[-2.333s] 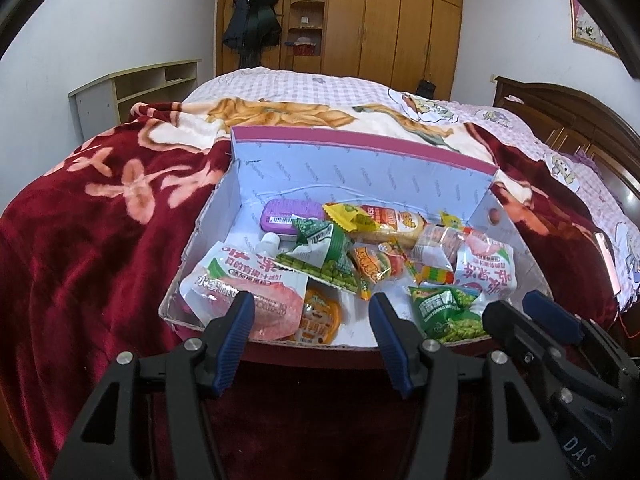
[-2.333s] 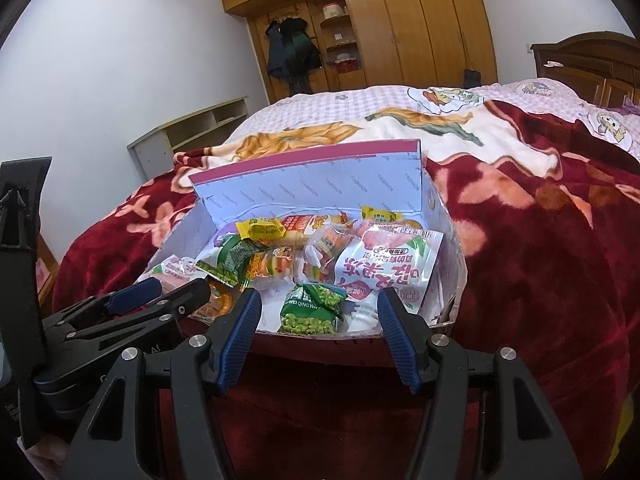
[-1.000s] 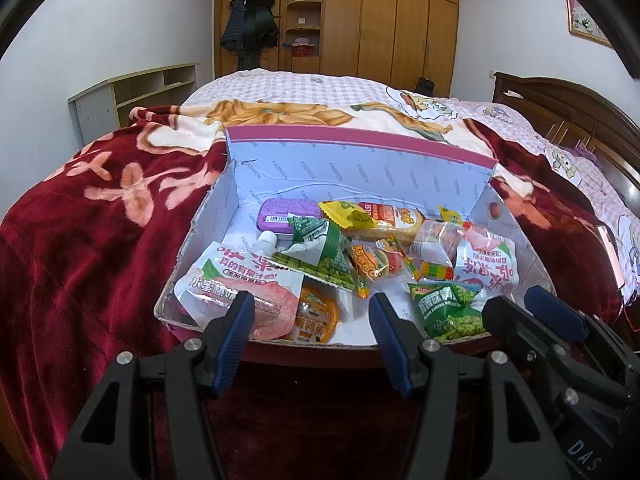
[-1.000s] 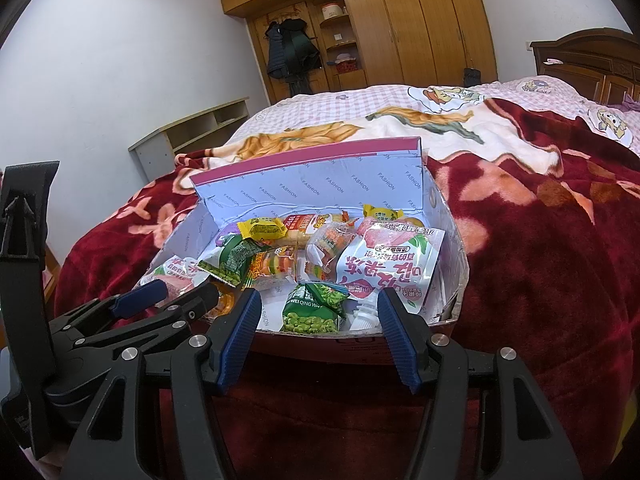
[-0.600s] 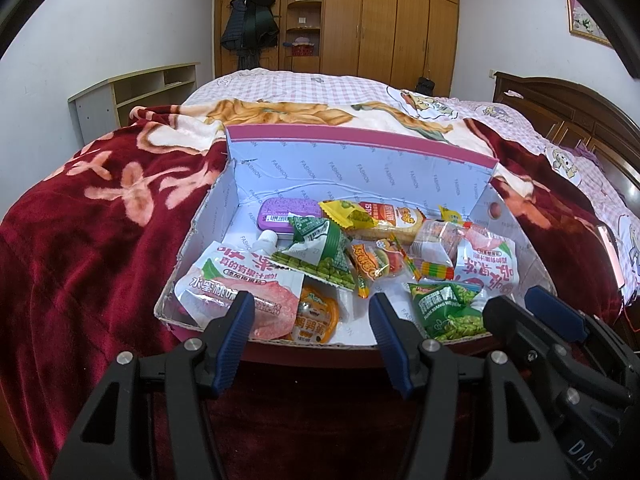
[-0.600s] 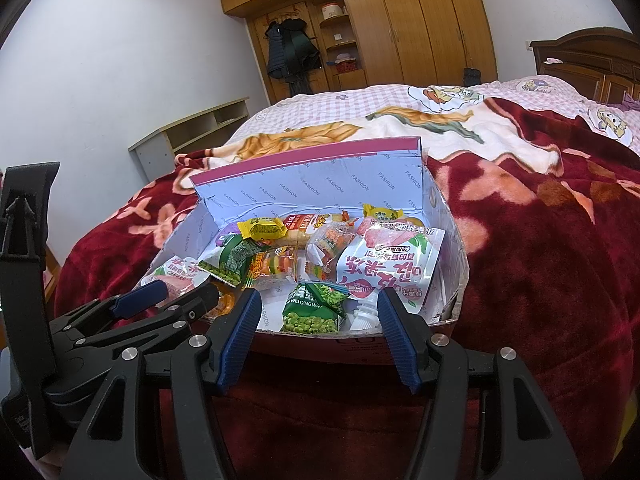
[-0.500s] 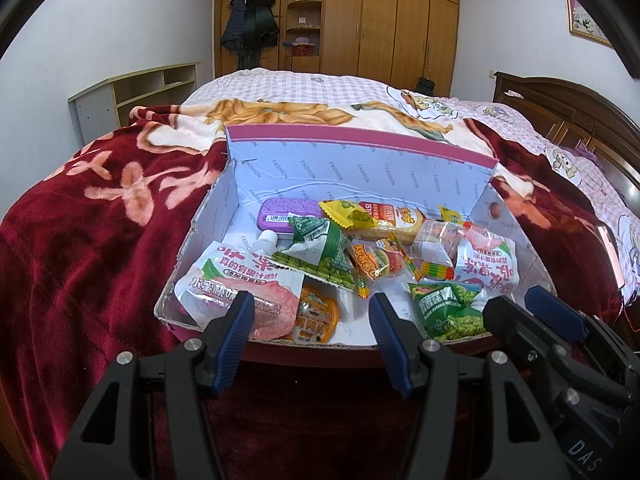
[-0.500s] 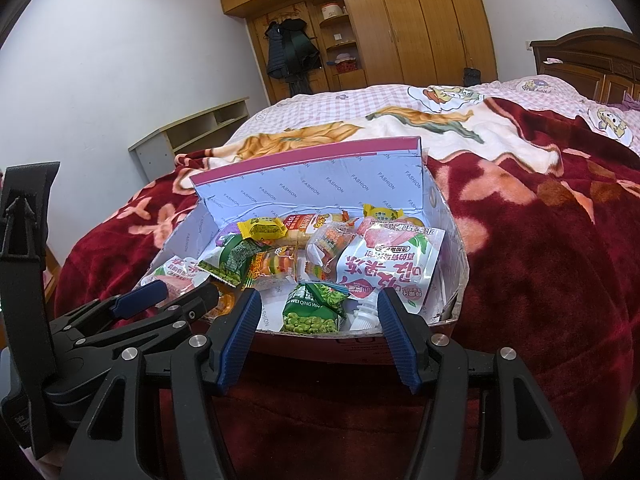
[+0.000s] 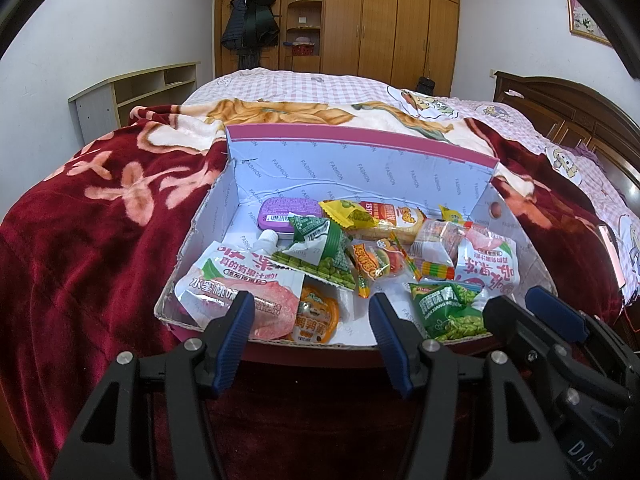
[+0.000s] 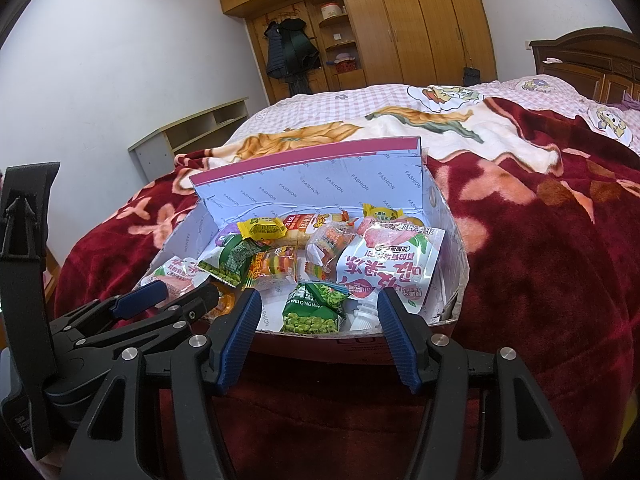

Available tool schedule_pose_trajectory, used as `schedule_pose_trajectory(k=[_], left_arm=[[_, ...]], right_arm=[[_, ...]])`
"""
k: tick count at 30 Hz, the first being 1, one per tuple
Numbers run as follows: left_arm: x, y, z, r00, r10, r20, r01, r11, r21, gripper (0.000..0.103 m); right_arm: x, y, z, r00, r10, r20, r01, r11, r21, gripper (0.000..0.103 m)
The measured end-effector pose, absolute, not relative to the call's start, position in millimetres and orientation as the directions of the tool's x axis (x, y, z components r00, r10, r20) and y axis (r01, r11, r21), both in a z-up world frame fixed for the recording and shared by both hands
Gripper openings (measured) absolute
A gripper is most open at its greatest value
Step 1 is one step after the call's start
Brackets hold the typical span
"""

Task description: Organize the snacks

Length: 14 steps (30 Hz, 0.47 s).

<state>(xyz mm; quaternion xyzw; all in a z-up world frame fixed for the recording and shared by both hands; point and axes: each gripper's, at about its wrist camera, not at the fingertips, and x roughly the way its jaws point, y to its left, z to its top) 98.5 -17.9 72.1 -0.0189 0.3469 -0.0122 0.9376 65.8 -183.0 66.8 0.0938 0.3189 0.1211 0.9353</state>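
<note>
Centrally, an open cardboard box (image 9: 224, 216), pale lilac inside with a magenta top edge on its raised back flap, sat on a dark red floral blanket (image 9: 80, 240) spread over a bed.

Contents of box, loose and overlapping:
- Two pink-and-white peach jelly pouches: one (image 9: 240, 292) at the near left corner, one (image 10: 392, 268) along the right side.
- Two green pea packets: one (image 9: 320, 260) near the middle, one (image 10: 314, 310) at the near edge.
- One purple tin (image 9: 288, 216) against the back wall, left.
- One long yellow-and-orange snack pack (image 9: 380, 216) beside the tin.
- One burger-print gummy packet (image 9: 378, 260), centre.
- One small orange jelly cup (image 9: 316, 316), touching the near-left pouch.
- One clear packet of orange biscuits (image 10: 332, 242), right of centre.
- One small yellow sweet (image 10: 382, 213) at the back right.

Left gripper (image 9: 312, 322): blue-padded fingers spread wide, empty, poised just before the box's near edge. Right gripper (image 10: 318, 322): likewise spread wide and empty, alongside, the near pea packet framed between its fingers. Neither touched the box.

Room: white walls; one wooden wardrobe (image 9: 380, 20) along the far wall, dark coats (image 9: 250, 24) hanging at its left; one low open shelf unit (image 9: 136, 92) by the left wall; a dark carved headboard (image 9: 580, 112) to the right; a pink checked bedsheet (image 9: 300, 88) beyond the blanket.
</note>
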Motion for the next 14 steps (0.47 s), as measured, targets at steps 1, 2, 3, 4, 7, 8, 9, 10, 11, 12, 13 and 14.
schedule_pose_trajectory(k=[1, 2, 3, 4, 7, 8, 9, 10, 11, 12, 13, 14], left_arm=[[98.7, -18.0, 72.0, 0.759, -0.036, -0.650, 0.010, 0.999, -0.044, 0.063], [98.7, -18.1, 72.1, 0.759, -0.036, -0.650, 0.010, 0.999, -0.044, 0.063], [98.6, -18.0, 72.0, 0.759, -0.036, -0.650, 0.010, 0.999, -0.044, 0.063], [98.6, -18.0, 72.0, 0.759, -0.036, -0.650, 0.010, 0.999, -0.044, 0.063], [98.7, -18.1, 72.0, 0.759, -0.035, -0.650, 0.010, 0.999, -0.042, 0.063], [98.7, -17.8, 72.0, 0.759, -0.035, -0.650, 0.010, 0.999, -0.043, 0.063], [98.7, -17.8, 72.0, 0.759, -0.036, -0.650, 0.010, 0.999, -0.043, 0.063], [98.9, -17.9, 71.9, 0.759, -0.036, -0.651, 0.010, 0.999, -0.044, 0.063], [98.9, -17.9, 72.0, 0.758, -0.036, -0.651, 0.011, 0.999, -0.043, 0.063], [98.8, -17.9, 71.9, 0.758, -0.036, -0.651, 0.010, 0.999, -0.044, 0.063], [98.7, -17.9, 72.0, 0.759, -0.036, -0.650, 0.010, 0.999, -0.044, 0.063], [98.8, -18.0, 72.0, 0.759, -0.036, -0.650, 0.010, 0.999, -0.043, 0.063]], right_arm=[[65.9, -182.9, 66.6, 0.767, 0.286, -0.574, -0.167, 0.953, 0.253, 0.062], [66.1, -182.9, 66.7, 0.767, 0.286, -0.574, -0.167, 0.953, 0.252, 0.062], [66.1, -183.0, 66.6, 0.767, 0.287, -0.574, -0.167, 0.953, 0.253, 0.062], [65.8, -182.9, 66.9, 0.767, 0.287, -0.574, -0.167, 0.953, 0.254, 0.062], [66.1, -182.5, 66.4, 0.767, 0.286, -0.575, -0.167, 0.953, 0.251, 0.062], [65.9, -182.7, 67.2, 0.767, 0.286, -0.574, -0.167, 0.953, 0.252, 0.062], [66.2, -182.7, 66.2, 0.767, 0.286, -0.575, -0.167, 0.953, 0.252, 0.062], [66.1, -182.7, 66.6, 0.767, 0.286, -0.574, -0.167, 0.953, 0.252, 0.062], [66.0, -182.6, 67.0, 0.767, 0.286, -0.574, -0.167, 0.953, 0.253, 0.062], [66.1, -182.5, 67.0, 0.767, 0.286, -0.574, -0.167, 0.953, 0.253, 0.062], [66.2, -182.5, 66.5, 0.767, 0.286, -0.574, -0.167, 0.953, 0.252, 0.062], [66.1, -182.5, 66.9, 0.767, 0.286, -0.574, -0.167, 0.953, 0.252, 0.062]])
